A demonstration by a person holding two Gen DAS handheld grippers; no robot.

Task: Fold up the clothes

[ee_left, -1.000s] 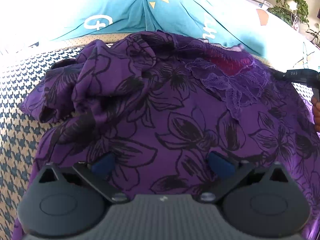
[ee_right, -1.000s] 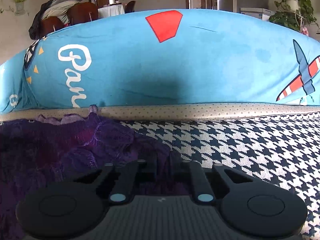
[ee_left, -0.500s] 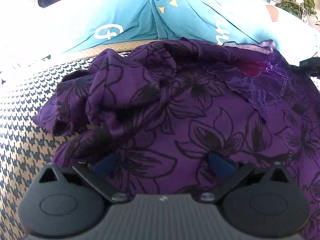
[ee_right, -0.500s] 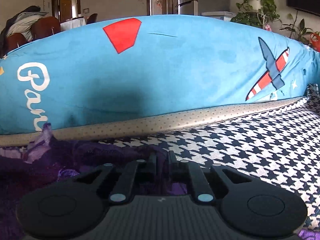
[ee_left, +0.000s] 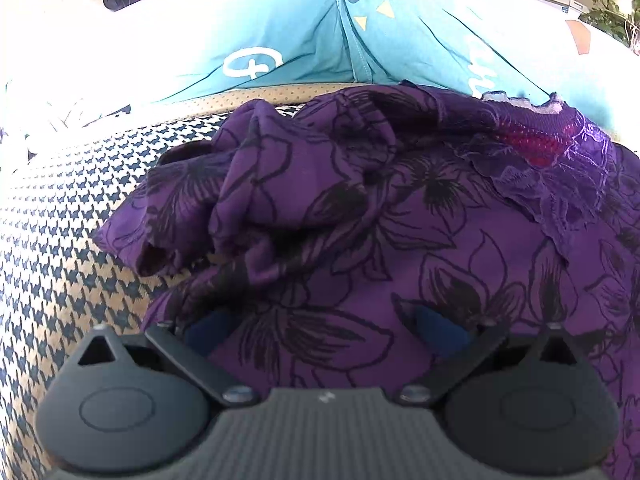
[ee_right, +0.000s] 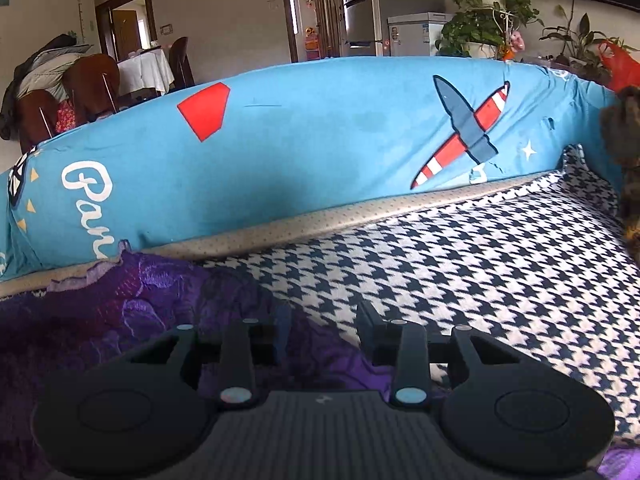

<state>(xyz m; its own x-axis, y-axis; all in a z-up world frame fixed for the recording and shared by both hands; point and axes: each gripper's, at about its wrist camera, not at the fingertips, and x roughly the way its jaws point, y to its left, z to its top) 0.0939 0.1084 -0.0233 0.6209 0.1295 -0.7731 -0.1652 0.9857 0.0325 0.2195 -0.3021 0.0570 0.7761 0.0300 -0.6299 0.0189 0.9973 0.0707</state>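
Note:
A purple garment with black flower outlines (ee_left: 400,220) lies spread on the sofa seat. Its lace collar with a red patch (ee_left: 536,144) is at the back right, and a bunched sleeve (ee_left: 224,208) is at the left. My left gripper (ee_left: 324,326) hovers over the garment's near part, jaws wide apart, blue pads (ee_left: 440,328) showing and nothing pinched. My right gripper (ee_right: 322,328) is at the garment's right edge (ee_right: 120,304). Its jaws are opening; purple cloth lies below the gap, and the pads do not press it.
The seat wears a houndstooth cover (ee_right: 480,260), also visible at the left (ee_left: 60,240). A long blue printed cushion (ee_right: 320,140) forms the back. A brown furry thing (ee_right: 624,152) sits at the far right. Chairs, a fridge and plants stand behind the sofa.
The right gripper's jaws were shut on the garment's edge and have now parted. It has swung right and risen a little, and is gone from the left wrist view.

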